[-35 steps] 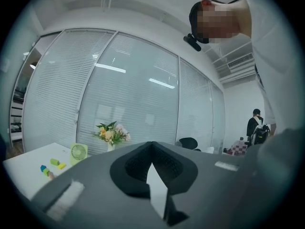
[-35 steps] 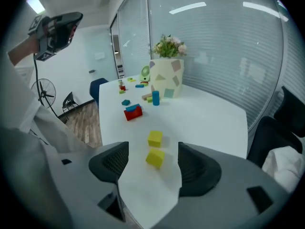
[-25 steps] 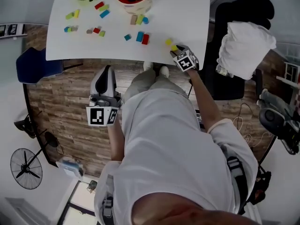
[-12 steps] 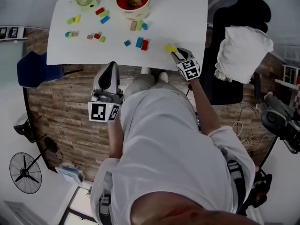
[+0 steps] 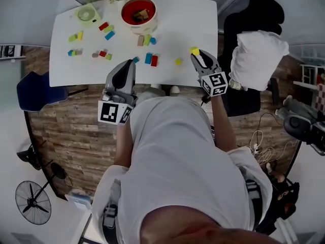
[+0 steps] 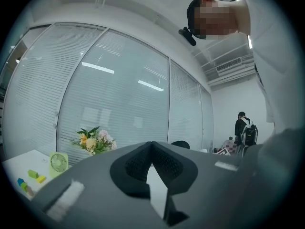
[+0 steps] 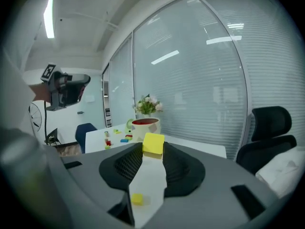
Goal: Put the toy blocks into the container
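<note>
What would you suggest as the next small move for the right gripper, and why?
Probably carry it across the white table until it hangs above the red container. The right gripper has just been closing its jaws and clamps a yellow block, lifted clear of the table, while the container stands at the far edge, apart from it.

White table (image 5: pixel 188 19) with scattered toy blocks (image 5: pixel 148 58), red container (image 5: pixel 130 8), small green fan (image 5: pixel 86 14).
</note>
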`<state>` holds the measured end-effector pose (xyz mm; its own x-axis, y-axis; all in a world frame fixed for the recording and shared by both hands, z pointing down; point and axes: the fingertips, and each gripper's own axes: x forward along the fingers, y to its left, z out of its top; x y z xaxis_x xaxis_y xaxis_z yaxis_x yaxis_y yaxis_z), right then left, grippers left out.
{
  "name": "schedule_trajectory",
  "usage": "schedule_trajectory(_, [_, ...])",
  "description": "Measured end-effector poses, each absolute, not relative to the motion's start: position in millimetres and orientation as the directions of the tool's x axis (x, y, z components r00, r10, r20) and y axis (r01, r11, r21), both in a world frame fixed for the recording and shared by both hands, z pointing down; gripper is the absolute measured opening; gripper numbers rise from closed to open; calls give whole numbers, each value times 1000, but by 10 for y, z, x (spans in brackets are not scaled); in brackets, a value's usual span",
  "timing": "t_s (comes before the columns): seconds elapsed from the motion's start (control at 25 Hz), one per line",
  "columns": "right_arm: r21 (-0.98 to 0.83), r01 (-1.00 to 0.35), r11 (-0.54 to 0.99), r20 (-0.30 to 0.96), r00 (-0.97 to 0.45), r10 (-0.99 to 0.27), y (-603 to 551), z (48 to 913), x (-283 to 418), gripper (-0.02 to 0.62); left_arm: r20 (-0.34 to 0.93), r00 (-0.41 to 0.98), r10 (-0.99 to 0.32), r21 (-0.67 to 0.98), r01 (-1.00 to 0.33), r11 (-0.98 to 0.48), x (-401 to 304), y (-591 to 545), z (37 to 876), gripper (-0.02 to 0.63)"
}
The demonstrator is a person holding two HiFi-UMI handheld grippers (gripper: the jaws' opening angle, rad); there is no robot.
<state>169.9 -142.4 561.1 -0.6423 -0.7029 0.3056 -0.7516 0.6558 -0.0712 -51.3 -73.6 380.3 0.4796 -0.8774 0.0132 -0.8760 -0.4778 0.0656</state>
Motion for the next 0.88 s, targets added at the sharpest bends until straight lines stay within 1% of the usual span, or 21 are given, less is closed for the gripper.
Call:
schedule_trajectory(0.24, [71, -740, 669, 182, -650, -738, -1875, 4760, 1587, 133, 6, 487, -873, 83, -870, -485, -565, -904, 3824, -2])
schedule_trajectory(0.36, [179, -696, 695, 161, -676, -719, -2189, 4404, 1374, 133, 3, 457, -889, 97, -885, -455, -703, -929, 3834, -2])
schedule_trajectory(0.44, [245, -653, 717, 173, -698, -695, -2426, 4259, 1170, 134, 6, 433, -902, 108, -897, -429, -813, -922, 3850, -2])
schedule_trajectory(0.52, [312, -594, 741, 212, -717, -664, -2672, 4225, 922, 135, 9, 408, -913, 120, -907, -404, -913, -899, 3871, -2])
schedule_trajectory(0.6, [376, -514, 771, 278, -731, -624, -2901, 4296, 634, 133, 9, 382, -924, 129, -917, -377, -1007, -867, 3887, -2])
schedule_trajectory(0.72, [431, -345, 834, 427, -736, -526, -3147, 4603, 170, 133, 12, 338, -941, 141, -932, -333, -1145, -804, 3899, -2])
schedule_trajectory(0.88, [432, -118, 894, 630, -669, -394, -3338, 5174, -366, 133, 25, 274, -962, 149, -952, -267, -1319, -641, 3925, -2])
